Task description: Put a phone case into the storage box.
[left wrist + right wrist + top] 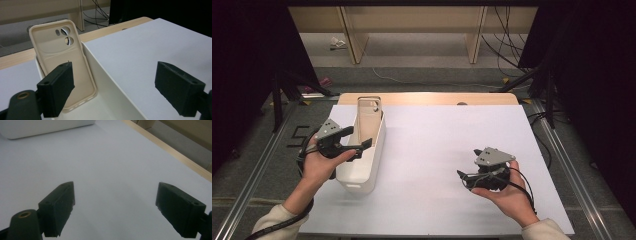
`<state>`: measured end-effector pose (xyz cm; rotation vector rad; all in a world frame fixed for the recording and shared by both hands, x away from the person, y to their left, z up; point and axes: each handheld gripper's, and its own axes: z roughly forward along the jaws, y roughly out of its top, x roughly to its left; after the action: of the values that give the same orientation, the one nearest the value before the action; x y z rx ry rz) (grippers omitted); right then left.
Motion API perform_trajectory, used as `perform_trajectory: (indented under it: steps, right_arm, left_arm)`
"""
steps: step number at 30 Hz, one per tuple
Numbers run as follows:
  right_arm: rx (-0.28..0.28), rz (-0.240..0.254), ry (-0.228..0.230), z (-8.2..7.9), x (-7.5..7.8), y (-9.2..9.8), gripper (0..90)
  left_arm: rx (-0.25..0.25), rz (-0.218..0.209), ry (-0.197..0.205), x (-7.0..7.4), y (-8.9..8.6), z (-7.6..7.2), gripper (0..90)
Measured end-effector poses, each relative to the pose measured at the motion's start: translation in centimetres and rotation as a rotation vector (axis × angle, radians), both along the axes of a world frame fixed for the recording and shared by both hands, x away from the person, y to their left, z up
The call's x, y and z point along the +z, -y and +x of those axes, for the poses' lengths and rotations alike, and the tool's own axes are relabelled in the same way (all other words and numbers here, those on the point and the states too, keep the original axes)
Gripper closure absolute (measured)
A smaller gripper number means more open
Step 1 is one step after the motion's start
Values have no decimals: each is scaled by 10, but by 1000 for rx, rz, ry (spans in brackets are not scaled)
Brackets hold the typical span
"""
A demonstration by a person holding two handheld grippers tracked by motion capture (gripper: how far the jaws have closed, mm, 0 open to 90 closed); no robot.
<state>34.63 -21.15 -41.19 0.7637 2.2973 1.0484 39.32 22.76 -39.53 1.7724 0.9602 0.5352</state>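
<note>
Floor [287,145] left of table: taped "5".

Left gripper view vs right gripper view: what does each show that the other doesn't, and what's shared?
The left gripper view alone has the beige rubbery phone case with camera cutouts, leaning upright against the end wall inside the white plastic bin, and the left gripper with jaws open, straddling the bin's side wall. The right gripper view alone has the right gripper, open, over bare white table cover. Shared: the bin, the white cover, the wooden table edge.
</note>
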Motion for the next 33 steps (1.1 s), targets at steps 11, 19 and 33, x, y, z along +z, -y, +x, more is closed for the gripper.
perform_trajectory:
  steps: [11, 19, 33]
  right_arm:
    - [1, 1, 0, 0, 0, 0, 165]
    - [3, 3, 1, 0, 0, 0, 165]
    - [3, 7, 1, -1, 1, 1, 165]
  left_arm:
    - [-38, 12, 7, -5, 7, -12, 152]
    - [-61, 14, 24, -8, 11, -20, 152]
    - [-87, 24, 31, -11, 13, -32, 120]
